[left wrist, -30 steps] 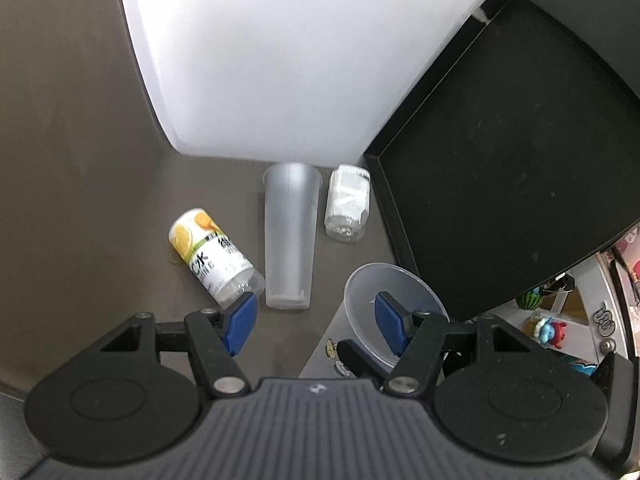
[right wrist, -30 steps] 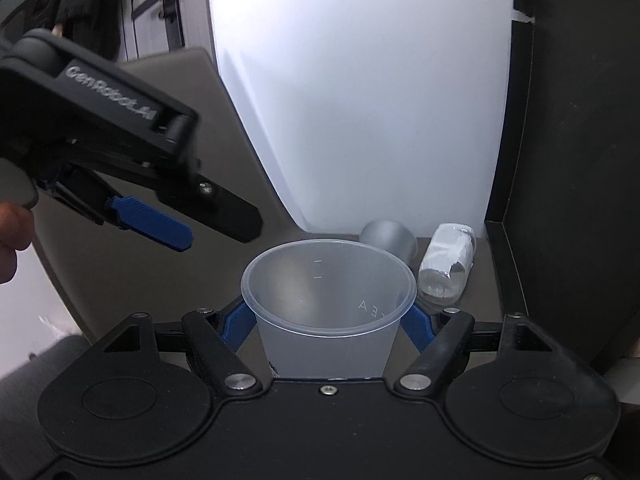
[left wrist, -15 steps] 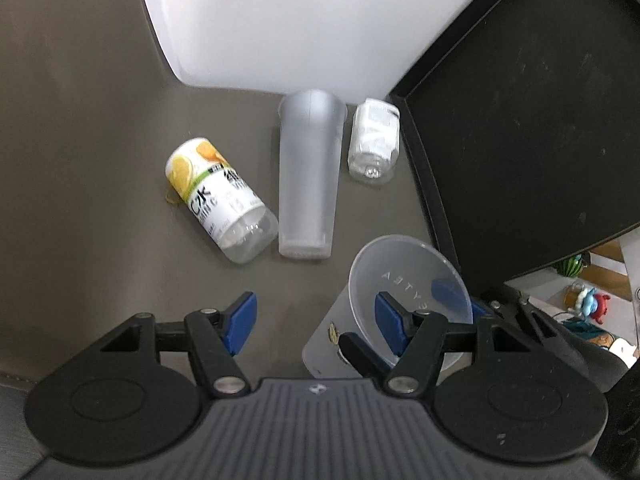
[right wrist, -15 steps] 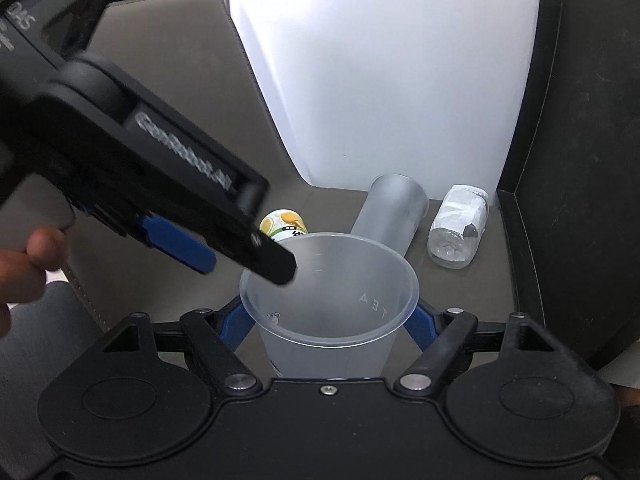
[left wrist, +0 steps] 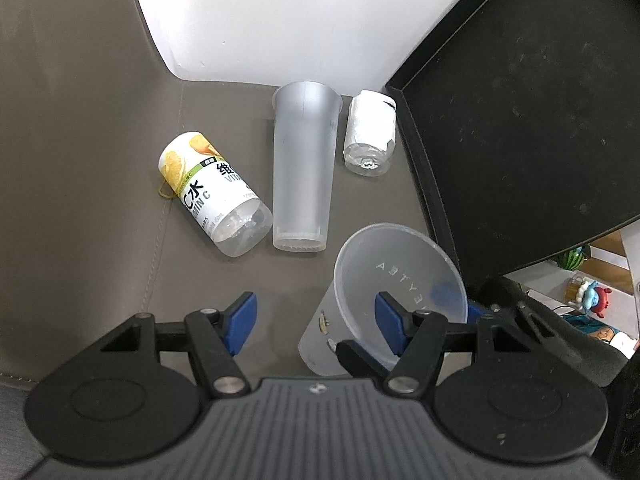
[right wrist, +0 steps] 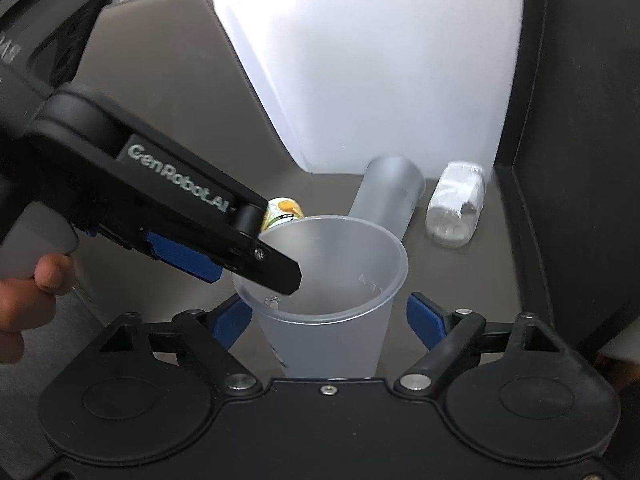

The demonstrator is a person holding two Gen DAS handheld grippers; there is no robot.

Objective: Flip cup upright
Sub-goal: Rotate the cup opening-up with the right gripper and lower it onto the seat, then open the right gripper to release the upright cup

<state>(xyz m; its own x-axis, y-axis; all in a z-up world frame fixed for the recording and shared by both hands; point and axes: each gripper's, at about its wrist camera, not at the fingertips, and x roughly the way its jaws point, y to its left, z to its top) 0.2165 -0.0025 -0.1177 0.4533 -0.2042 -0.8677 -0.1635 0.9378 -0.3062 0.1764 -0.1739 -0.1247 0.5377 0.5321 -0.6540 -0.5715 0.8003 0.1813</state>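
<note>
Orange-labelled clear plastic bottle (left wrist: 212, 192) lies on its side at the left of the brown leather-look mat (left wrist: 80, 160), cap end pointing far-left. Just right of it, a tall frosted plastic cup (left wrist: 302, 168) lies on its side, mouth toward the far white wall (left wrist: 300, 20), base toward the camera, touching or nearly touching the bottle's base. Right of that, a small clear bottle with a torn white label (left wrist: 370, 134) lies on its side, next to the rim of a black tray (left wrist: 416, 168) standing at the right.

Left gripper (left wrist: 316, 318) is spread wide and holds nothing; its right blue pad sits over the open mouth of the wide translucent plastic cup (left wrist: 400, 276).

That cup stands upright on the mat, near-right, mouth up. Right gripper (right wrist: 330, 318) brackets it below the rim, blue pads either side; both pads show a slight gap from the wall, so it looks let go rather than clamped.
</note>
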